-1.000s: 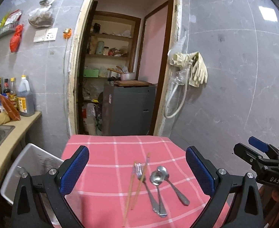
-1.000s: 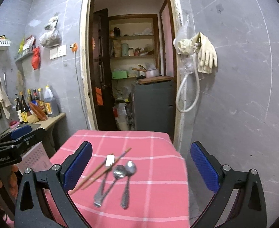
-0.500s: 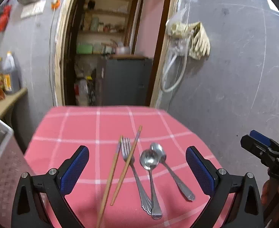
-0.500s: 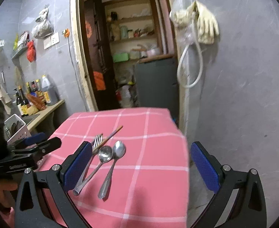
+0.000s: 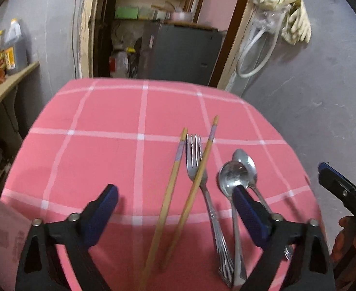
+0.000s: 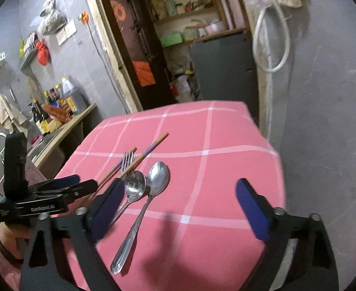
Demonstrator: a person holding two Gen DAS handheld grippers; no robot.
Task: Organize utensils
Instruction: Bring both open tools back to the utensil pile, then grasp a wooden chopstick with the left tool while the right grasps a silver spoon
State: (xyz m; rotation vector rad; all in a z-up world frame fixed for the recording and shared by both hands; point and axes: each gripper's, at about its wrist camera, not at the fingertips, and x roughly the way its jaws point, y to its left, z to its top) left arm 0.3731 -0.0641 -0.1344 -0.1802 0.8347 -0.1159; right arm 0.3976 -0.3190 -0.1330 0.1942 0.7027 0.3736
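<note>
On the pink checked tablecloth (image 5: 105,145) lie two wooden chopsticks (image 5: 170,194), a fork (image 5: 197,160) and two spoons (image 5: 231,177) side by side. My left gripper (image 5: 175,192) hovers just above them, jaws closing. The chopsticks and fork handle lie below the gap, and neither pad touches them. My right gripper (image 6: 180,189) hangs over the spoons (image 6: 157,177), jaws closing too, with the longer spoon's handle under the gap and bare cloth to its right. The fork (image 6: 127,160) and chopsticks (image 6: 148,151) lie left of its left finger. Nothing is held.
A counter with bottles (image 6: 56,106) and a sink stands left of the table. Behind the table a doorway opens onto a grey cabinet (image 5: 178,55) and shelves. Gloves and a hose (image 5: 296,24) hang on the grey wall close to the table's right edge.
Both grippers have come down and tilted toward the table, so the utensils sit closer and larger. Both pairs of jaws are narrower than before.
</note>
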